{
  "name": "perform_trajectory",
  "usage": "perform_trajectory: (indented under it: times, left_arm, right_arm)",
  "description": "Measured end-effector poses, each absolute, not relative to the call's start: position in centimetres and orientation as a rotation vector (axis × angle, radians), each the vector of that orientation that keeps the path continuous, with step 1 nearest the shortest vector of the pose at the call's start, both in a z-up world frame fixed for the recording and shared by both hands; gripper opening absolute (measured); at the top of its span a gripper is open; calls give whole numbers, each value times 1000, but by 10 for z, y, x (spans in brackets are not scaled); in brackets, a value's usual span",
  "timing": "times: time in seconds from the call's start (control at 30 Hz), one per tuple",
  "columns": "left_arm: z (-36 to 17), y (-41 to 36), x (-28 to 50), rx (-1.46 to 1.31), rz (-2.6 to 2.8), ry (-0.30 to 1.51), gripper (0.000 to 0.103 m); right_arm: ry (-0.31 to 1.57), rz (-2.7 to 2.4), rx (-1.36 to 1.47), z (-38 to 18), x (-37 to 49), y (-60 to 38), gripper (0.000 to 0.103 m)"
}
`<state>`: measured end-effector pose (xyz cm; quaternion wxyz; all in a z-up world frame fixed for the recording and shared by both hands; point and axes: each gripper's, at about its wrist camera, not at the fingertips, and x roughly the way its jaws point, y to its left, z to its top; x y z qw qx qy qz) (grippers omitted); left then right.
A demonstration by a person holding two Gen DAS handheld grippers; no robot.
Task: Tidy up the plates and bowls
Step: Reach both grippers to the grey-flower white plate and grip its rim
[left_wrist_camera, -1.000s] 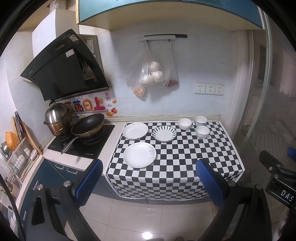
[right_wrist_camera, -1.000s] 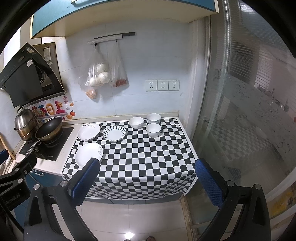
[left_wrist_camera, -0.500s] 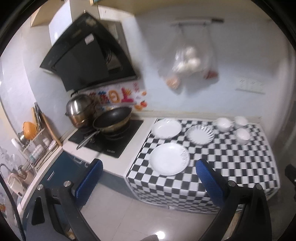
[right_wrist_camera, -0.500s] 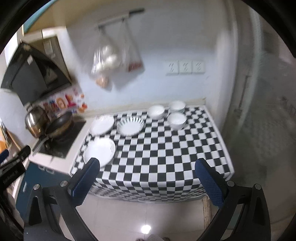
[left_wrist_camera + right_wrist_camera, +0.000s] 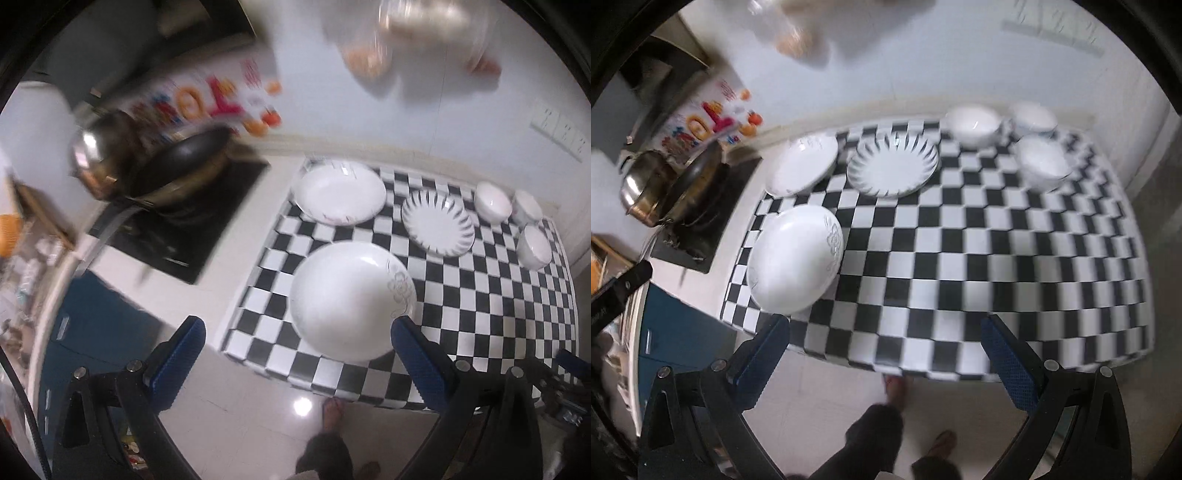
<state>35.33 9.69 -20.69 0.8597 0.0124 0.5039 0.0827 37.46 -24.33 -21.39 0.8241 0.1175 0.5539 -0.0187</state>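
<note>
I see three plates and three bowls on the checkered desk (image 5: pixel 997 258). The large plate (image 5: pixel 351 299) is plain white with a faint grey flower on its right rim, and it lies nearest the front edge on the left side of the cloth. Behind it, by the wall, sits a second white plate (image 5: pixel 340 192) with a thin pattern along its rim. Just right of that is the striped plate (image 5: pixel 437 223), white with dark rays around its border. The three small white bowls (image 5: pixel 975 122) cluster in the far right corner, close together.

My left hand-held gripper (image 5: pixel 295 365) is spread wide and empty, hanging in front of the desk edge; its right blue finger overlaps the large plate's near rim in the left view, though I cannot tell if they touch. My right hand-held gripper (image 5: pixel 886 362) is likewise released, holding nothing, in front of the front edge.

The right and middle of the cloth lie bare. To the left, the stove (image 5: pixel 192 221) with a dark pan (image 5: pixel 177 162) bounds the desk. Both views are motion-blurred.
</note>
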Motion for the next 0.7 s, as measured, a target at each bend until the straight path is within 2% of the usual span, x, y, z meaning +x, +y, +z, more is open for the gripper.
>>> perform_trajectory:
  times: [0.17, 0.37, 0.4, 0.5, 0.67, 0.7]
  left_arm:
    - [-265, 128, 430, -24, 51, 1226, 95]
    - [-334, 157, 492, -36, -50, 1410, 72]
    - [-345, 160, 500, -35, -58, 1433, 65]
    - [-376, 169, 515, -50, -98, 1517, 54]
    - [-410, 170, 523, -38, -145, 1602, 50]
    - [-416, 169, 522, -38, -155, 1618, 43]
  right_arm:
    - [1317, -23, 349, -284, 458, -225, 103]
    - [1461, -3, 459, -352, 525, -203, 103]
    - [1482, -2, 461, -362, 534, -199, 103]
    - [1542, 12, 470, -387, 553, -188, 99]
    - [1627, 27, 487, -418, 571, -172, 84]
    - [1642, 27, 486, -422, 573, -170, 82]
